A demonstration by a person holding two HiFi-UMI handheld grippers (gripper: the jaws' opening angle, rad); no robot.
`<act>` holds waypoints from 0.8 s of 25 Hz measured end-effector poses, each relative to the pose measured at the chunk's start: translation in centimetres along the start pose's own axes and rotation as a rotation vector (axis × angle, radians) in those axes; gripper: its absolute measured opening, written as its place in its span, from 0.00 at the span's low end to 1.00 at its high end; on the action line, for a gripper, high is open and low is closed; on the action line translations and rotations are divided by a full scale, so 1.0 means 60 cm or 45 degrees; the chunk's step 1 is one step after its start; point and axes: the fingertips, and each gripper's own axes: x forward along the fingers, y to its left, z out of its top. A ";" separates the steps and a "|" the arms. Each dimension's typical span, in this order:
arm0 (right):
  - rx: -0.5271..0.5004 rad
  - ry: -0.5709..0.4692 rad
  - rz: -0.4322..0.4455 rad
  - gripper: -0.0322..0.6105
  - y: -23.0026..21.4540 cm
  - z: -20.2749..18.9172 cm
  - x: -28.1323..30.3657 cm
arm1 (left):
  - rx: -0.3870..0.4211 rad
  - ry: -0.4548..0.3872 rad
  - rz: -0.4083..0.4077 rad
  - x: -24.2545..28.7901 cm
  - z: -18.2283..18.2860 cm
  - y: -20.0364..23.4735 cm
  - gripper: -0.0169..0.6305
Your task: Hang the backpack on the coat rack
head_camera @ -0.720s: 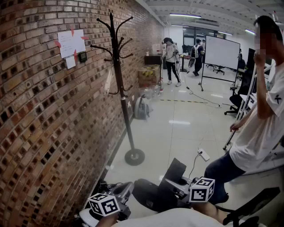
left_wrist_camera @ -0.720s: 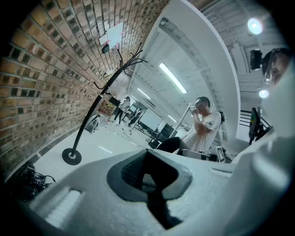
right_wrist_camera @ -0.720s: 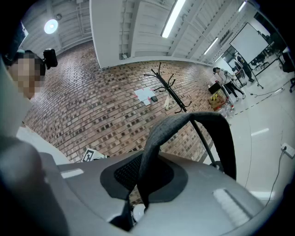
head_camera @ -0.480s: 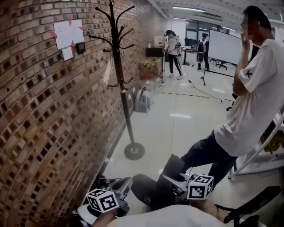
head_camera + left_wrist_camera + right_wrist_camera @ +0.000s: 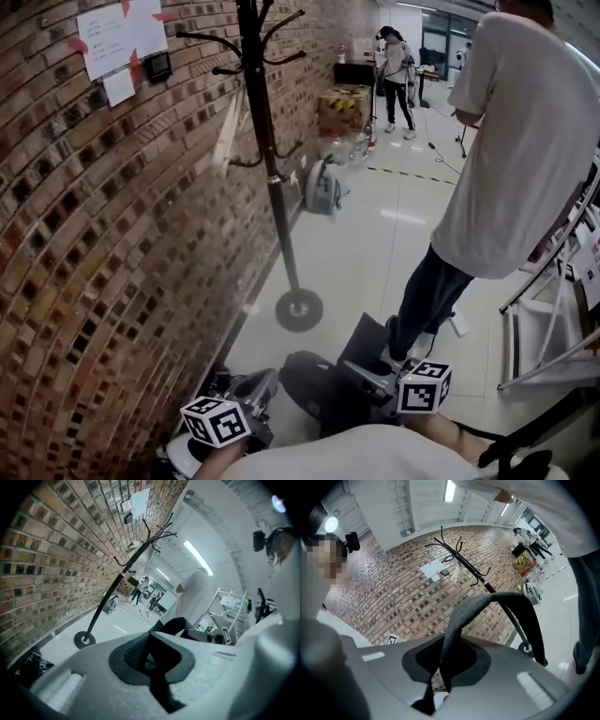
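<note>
Head view has the backpack slung low before us, the left hand-held gripper and right hand-held gripper each clamped on a strap; the upright coat rack stands ahead, hooks well above, nearer our left

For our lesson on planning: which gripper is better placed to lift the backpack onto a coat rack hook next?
Probably the right gripper: its jaws pinch the strap loop, which arches open, ready for a hook on the coat rack. The left gripper only clamps dark fabric of the backpack.
</note>
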 end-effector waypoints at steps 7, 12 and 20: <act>-0.026 0.101 0.123 0.09 -0.089 0.129 0.125 | -0.044 -0.031 0.087 0.121 0.121 0.075 0.03; -0.087 0.064 0.137 0.09 -0.136 0.215 0.190 | 0.009 -0.079 0.091 0.155 0.183 0.099 0.03; -0.205 -0.012 0.120 0.09 -0.159 0.358 0.312 | -0.036 -0.153 0.079 0.159 0.272 0.173 0.03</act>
